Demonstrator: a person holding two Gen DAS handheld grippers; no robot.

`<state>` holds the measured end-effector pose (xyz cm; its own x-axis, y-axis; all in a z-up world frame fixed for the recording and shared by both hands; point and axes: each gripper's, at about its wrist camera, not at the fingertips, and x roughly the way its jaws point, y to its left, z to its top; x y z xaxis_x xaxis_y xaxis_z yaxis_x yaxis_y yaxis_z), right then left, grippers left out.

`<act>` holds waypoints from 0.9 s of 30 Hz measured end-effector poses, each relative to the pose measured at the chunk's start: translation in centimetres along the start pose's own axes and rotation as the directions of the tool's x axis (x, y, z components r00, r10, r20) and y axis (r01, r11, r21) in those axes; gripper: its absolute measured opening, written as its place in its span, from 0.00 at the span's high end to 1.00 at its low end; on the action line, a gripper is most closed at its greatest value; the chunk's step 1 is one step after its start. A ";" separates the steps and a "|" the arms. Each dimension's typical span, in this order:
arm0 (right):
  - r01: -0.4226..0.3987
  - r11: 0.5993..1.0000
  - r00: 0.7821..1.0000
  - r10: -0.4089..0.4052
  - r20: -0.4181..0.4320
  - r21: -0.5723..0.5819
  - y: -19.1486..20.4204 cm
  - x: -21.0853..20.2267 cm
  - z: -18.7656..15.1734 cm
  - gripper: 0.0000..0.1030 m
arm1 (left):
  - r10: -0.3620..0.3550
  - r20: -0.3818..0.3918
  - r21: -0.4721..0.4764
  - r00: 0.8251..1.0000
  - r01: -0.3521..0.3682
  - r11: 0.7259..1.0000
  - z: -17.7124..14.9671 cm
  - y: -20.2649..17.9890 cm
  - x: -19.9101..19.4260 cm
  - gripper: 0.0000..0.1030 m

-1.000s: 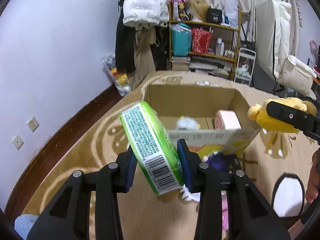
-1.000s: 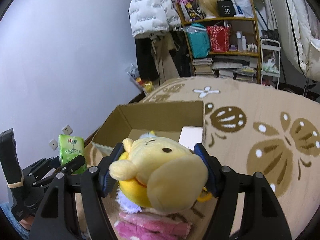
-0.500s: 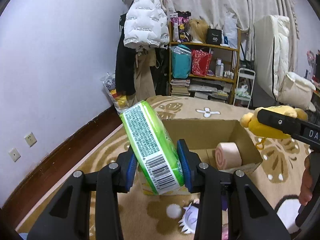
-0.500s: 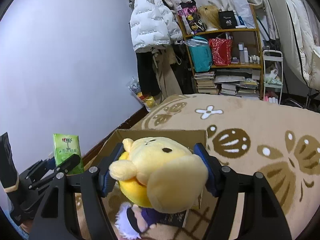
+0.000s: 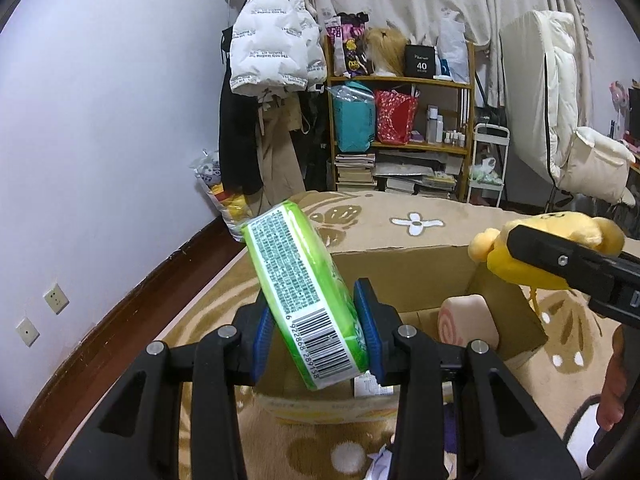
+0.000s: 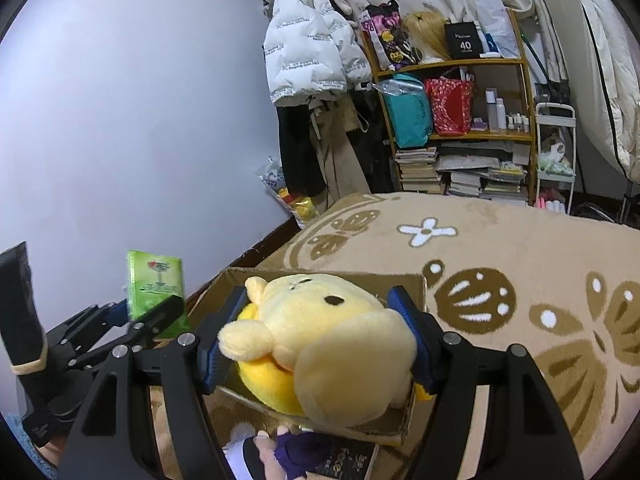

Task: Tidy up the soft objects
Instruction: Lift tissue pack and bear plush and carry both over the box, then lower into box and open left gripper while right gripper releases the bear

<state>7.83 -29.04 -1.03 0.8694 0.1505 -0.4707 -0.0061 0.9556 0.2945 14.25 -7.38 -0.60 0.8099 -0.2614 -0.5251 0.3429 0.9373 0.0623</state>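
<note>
My left gripper [image 5: 316, 332] is shut on a green tissue pack [image 5: 300, 296], held tilted above the near side of an open cardboard box [image 5: 404, 276]. A pink roll-cake plush [image 5: 466, 322] lies inside the box. My right gripper [image 6: 316, 336] is shut on a yellow bear plush [image 6: 320, 344], held over the box [image 6: 400, 280]. The bear also shows in the left wrist view [image 5: 548, 248], at the box's right side. The tissue pack and left gripper show at the left of the right wrist view [image 6: 156, 288].
A purple-and-white plush [image 6: 288, 452] lies on the tan patterned carpet [image 6: 520, 248] in front of the box. A shelf with bags and books [image 5: 400, 128], hanging jackets [image 5: 272, 52] and a white chair [image 5: 592, 168] stand at the far wall.
Both grippers have risen and tilted up with their loads; the box now sits lower in both views. The pink cloth and the white plush have dropped out of sight.
</note>
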 end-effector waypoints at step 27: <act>0.003 1.000 0.992 -0.001 -0.123 0.013 -0.6 5.9 -1.6 0.25 | -0.029 -0.186 0.015 0.982 0.032 0.999 -1.2 -0.6 5.0 0.62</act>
<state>12.19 -28.30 -5.34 0.8021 0.1795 -0.5696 0.0028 0.9526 0.3041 17.54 -9.00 -4.32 0.6968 -0.2411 -0.6755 0.3762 0.9247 0.0581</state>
